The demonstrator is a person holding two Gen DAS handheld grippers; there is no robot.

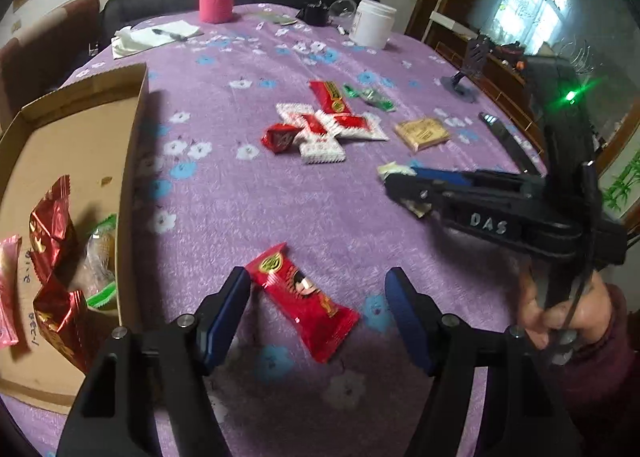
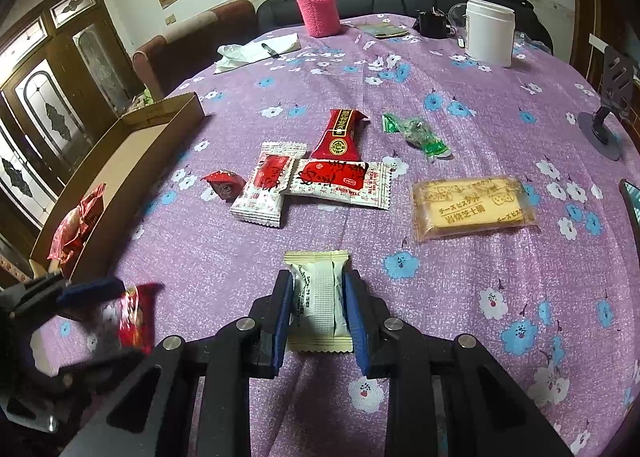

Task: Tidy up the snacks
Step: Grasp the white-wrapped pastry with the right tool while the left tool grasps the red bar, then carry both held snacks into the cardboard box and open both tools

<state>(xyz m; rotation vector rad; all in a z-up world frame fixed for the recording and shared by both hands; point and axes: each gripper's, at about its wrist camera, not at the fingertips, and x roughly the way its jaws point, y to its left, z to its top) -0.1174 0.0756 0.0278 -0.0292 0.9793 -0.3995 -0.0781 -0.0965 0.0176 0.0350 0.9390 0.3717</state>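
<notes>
**Inspector:** Right wrist view first. What is in your right gripper?

**Operator:** I have it clenched on a cream snack packet; both blue pads press its sides, and it sits low over the purple floral tablecloth.

**Inspector:** And the left?

**Operator:** My left gripper stands released, jaws wide. A red snack bar lies flat on the cloth between them, its upper end just beside the left pad; I cannot tell whether they touch.

**Inspector:** Surroundings?

**Operator:** The cardboard box lies to my left, already holding red foil packets and a green-ended sweet. Mid-table, a cluster: two white-and-red sachets overlapping, a long red bar, a small red sweet, a green-wrapped sweet, and a biscuit pack apart to the right.

**Inspector:** Obstructions?

**Operator:** The box's near wall stands between the red snack bar and the box floor. At the far edge stand a pink-sleeved flask and a white tub.
</notes>
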